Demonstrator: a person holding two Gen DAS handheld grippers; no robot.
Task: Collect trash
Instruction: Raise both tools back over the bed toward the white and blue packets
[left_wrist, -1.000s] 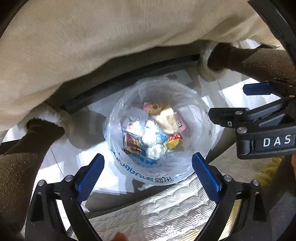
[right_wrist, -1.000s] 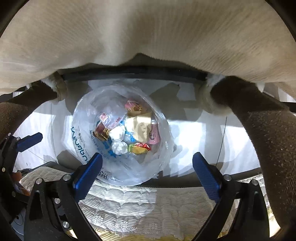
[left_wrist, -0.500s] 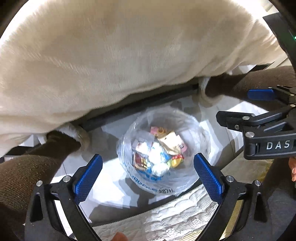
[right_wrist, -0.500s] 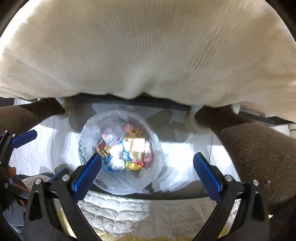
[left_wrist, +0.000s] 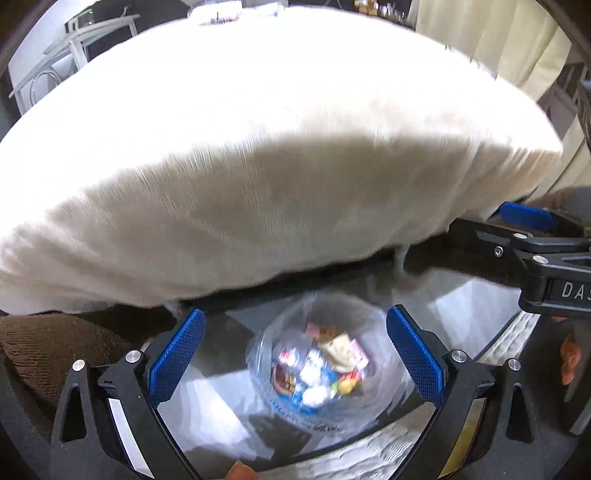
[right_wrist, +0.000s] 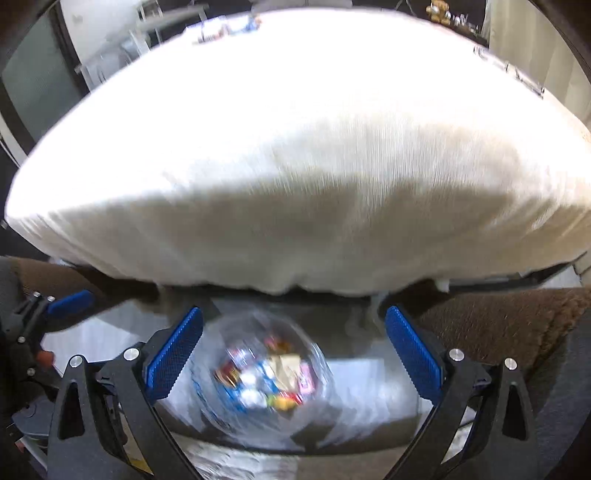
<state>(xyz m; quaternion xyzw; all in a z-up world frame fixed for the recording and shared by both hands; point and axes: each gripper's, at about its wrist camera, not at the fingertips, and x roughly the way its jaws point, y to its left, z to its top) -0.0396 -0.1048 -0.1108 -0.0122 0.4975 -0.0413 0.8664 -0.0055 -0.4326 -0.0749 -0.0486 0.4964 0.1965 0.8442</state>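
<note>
A clear plastic trash bag (left_wrist: 325, 413) stands open on the floor below, with several colourful wrappers and crumpled white papers (left_wrist: 317, 369) inside. In the right wrist view the same bag (right_wrist: 236, 339) and its wrappers (right_wrist: 269, 380) look blurred. My left gripper (left_wrist: 295, 350) is open above the bag, with nothing between its blue pads. My right gripper (right_wrist: 293, 350) is open too and holds nothing. The right gripper's body (left_wrist: 517, 251) shows at the right edge of the left wrist view, and the left gripper's body (right_wrist: 40, 325) shows at the left edge of the right wrist view.
A large cream cushion (left_wrist: 277, 155) fills the upper half of both views, above the bag. Brown fuzzy legs (right_wrist: 498, 325) stand to either side of the bag. A lace-patterned cloth edge (left_wrist: 354, 454) lies just below the bag. White furniture (left_wrist: 74, 40) is far behind.
Both grippers have tilted upward and drawn back, so the bag now sits lower and smaller in both views and the cushion's top and the room behind came into sight. Both stayed open.
</note>
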